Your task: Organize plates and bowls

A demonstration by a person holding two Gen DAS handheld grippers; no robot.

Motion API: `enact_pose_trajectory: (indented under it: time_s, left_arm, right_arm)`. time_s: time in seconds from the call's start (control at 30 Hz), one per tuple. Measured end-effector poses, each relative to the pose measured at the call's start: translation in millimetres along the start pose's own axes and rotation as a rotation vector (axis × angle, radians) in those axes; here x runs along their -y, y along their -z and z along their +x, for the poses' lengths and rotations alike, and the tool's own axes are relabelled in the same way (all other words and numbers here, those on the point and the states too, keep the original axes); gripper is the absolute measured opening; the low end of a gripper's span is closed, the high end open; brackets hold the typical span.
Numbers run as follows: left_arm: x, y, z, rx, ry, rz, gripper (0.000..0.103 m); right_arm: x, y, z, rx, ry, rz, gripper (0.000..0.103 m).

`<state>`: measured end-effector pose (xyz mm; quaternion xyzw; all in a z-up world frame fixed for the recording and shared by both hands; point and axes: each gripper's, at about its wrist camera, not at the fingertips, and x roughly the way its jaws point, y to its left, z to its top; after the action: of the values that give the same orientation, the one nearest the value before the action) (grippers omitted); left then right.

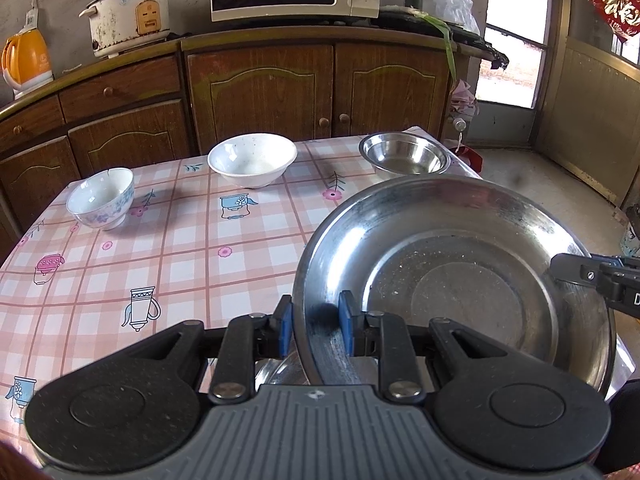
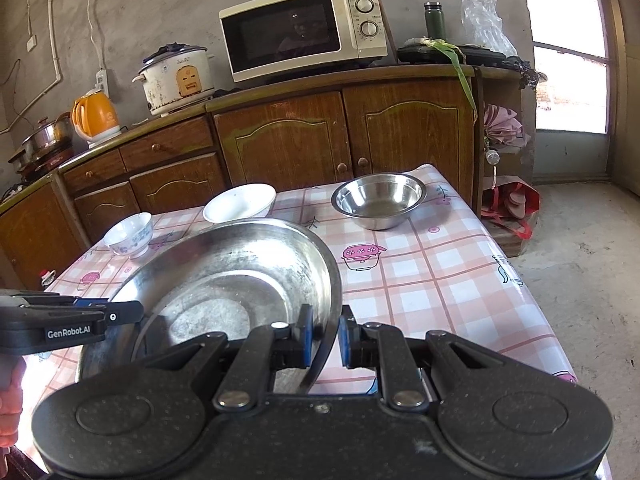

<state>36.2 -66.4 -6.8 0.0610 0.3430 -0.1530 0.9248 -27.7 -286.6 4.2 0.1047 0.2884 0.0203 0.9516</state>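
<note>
Brown cabinets (image 1: 260, 92) back a checked table (image 1: 180, 248) bearing an empty steel bowl (image 1: 405, 156), white bowl (image 1: 252, 159) and floral bowl (image 1: 101, 198), well apart. Both claws grip one steel plate (image 1: 452, 276) above it: left gripper (image 1: 316, 322) and right gripper (image 2: 325, 338) pinch opposite rims. Only the right view shows a pot (image 2: 48, 138).

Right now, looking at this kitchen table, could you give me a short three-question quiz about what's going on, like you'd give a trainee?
1. True or false: only one gripper grips the large steel plate.
2. How many bowls stand on the table beyond the plate?
3. Which bowl stands nearest the table's window-side corner: A the floral bowl, B the white bowl, C the steel bowl?

Key
1. False: the left gripper and the right gripper each have their jaws shut on the plate's rim, on opposite sides.
2. Three.
3. C.
</note>
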Motion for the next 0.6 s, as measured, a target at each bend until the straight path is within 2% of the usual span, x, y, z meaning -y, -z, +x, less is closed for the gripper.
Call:
enact_pose_trajectory:
  time_s: [0.6]
  left_arm:
    - [-19.9, 17.4, -1.4, -0.039, -0.028, -0.026, 0.024]
  right_arm:
    - [-19.1, 14.7, 11.7, -0.054, -0.039, -0.022, 0.018]
